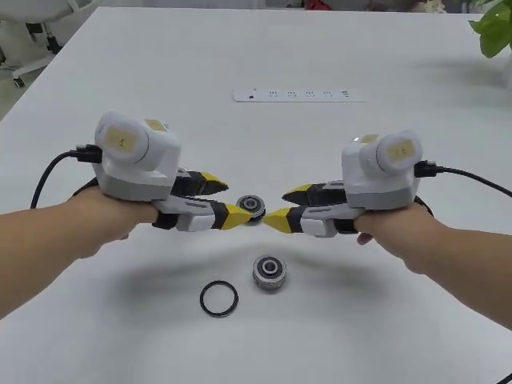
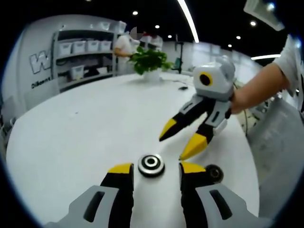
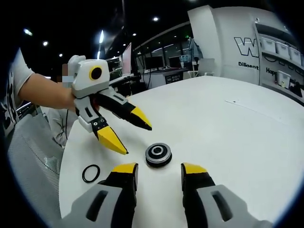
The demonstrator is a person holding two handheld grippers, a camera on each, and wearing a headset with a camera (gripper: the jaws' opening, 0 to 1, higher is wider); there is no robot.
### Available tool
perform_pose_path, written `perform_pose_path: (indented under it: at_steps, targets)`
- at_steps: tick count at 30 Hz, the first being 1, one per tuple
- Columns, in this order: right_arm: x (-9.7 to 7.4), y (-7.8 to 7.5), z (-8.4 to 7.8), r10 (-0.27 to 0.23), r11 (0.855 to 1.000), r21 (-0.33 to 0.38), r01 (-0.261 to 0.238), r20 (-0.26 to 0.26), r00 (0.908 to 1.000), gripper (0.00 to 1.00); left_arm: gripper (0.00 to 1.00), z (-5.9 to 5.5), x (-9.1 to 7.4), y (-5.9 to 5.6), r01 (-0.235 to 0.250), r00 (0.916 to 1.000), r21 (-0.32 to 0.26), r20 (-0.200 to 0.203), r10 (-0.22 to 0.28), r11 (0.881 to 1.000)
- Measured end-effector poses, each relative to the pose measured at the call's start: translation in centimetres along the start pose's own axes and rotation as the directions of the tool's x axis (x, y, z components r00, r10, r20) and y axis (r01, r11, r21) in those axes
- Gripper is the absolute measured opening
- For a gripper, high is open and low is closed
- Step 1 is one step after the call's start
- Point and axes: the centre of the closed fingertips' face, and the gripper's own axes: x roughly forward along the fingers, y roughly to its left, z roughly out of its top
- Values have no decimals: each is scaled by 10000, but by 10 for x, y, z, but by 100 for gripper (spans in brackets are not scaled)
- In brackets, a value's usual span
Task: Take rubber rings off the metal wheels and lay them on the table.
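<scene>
Metal wheel (image 3: 158,155) lies flat on the counter (image 1: 336,48), just ahead of the right gripper (image 3: 159,167), whose jaws stand wide and hold nothing. The left gripper (image 2: 156,167) faces it, equally wide and empty, its yellow tips on either side of the same wheel without touching it. The wheel's rim looks dark, so I judge its ring not yet off.

To do this step well, one gripper should clamp the metal body firmly while the other pinches only the rubber edge and peels it sideways, working low so the wheel cannot roll away.

Nearer the person rests a second wheel (image 1: 270,270), with a loose ring (image 1: 218,298) just beside it. The counter is white and carries a power strip (image 1: 292,95) and a plant (image 2: 149,59). Shelves (image 2: 78,47) of bins line the room.
</scene>
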Motion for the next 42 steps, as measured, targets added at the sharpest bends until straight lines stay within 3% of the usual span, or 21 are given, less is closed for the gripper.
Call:
perform_pose_path:
  at_steps: [22, 28, 42]
  targets:
    - [4, -2, -6, 55, 9999, 152, -53, -109, 9999, 33, 24, -6, 24, 3, -61, 9991, 205, -415, 70, 9998]
    - [5, 0, -6, 68, 9998, 161, -67, -79, 9999, 33, 19, -8, 26, 4, -176, 9981, 797, -567, 222, 9967]
    - [19, 6, -3, 192, 9996, 197, -192, -9, 9998, 30, 14, -7, 26, 8, -466, 9975, 679, -499, 501, 9966]
